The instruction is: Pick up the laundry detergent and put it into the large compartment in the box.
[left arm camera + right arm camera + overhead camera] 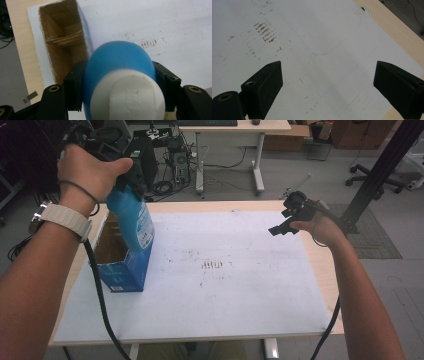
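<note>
A blue bottle (134, 220) with a white cap end hangs tilted over the left of the table, and my left gripper (131, 184) is shut on its upper part. In the left gripper view the black pads (75, 87) press both sides of the blue bottle (120, 56). Its lower end sits at the open top of a blue cardboard box (122, 272), whose brown inside (62, 40) holds a cardboard divider. My right gripper (280, 229) hovers open over the right of the white sheet, and nothing lies between its jaws (327, 85).
A white sheet (225, 295) with brown smudges (212, 265) covers most of the wooden table (327, 275). Beyond the far edge stand a desk (230, 130), cables on the floor, an office chair (375, 175) and a black post (380, 170) at the right.
</note>
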Demonstrator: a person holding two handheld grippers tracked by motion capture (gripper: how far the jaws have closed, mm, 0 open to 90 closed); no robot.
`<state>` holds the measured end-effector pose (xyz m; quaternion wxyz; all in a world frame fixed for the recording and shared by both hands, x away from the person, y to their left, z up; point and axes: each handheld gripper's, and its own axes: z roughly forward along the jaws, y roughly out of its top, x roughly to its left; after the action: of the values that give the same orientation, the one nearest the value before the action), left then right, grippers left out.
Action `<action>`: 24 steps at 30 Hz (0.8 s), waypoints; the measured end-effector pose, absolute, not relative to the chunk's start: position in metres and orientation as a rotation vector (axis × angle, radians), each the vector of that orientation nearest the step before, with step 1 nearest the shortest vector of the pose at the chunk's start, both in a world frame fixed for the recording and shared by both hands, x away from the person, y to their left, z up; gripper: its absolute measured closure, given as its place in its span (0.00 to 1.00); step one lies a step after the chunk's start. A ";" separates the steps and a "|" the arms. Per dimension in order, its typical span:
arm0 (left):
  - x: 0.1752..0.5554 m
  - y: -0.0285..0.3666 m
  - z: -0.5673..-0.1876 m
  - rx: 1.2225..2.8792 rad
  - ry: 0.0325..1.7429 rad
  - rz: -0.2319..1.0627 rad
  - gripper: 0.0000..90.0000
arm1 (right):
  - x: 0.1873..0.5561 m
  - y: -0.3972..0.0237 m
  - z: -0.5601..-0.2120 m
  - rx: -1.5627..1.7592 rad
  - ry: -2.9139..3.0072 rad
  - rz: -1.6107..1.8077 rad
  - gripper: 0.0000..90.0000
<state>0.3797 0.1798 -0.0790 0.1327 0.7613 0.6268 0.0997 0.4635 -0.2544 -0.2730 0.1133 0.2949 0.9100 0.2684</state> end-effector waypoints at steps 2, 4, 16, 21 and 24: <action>0.380 0.182 -0.079 2.205 1.828 0.294 0.41 | 0.464 -0.254 -0.273 0.862 2.667 0.793 0.10; 0.381 0.184 -0.079 2.204 1.840 0.294 0.41 | 0.464 -0.255 -0.273 0.864 2.666 0.793 0.10; 0.383 0.195 -0.076 2.176 1.881 0.319 0.41 | 0.464 -0.256 -0.273 0.867 2.666 0.790 0.10; 0.384 0.203 -0.075 2.158 1.901 0.323 0.41 | 0.463 -0.256 -0.272 0.867 2.666 0.788 0.10; 0.384 0.208 -0.074 2.148 1.918 0.333 0.41 | 0.463 -0.257 -0.272 0.869 2.662 0.792 0.10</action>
<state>0.3845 0.2075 -0.0744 0.1210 0.7356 0.6567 0.1139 0.4633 -0.2568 -0.2721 0.1154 0.2967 0.9086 0.2705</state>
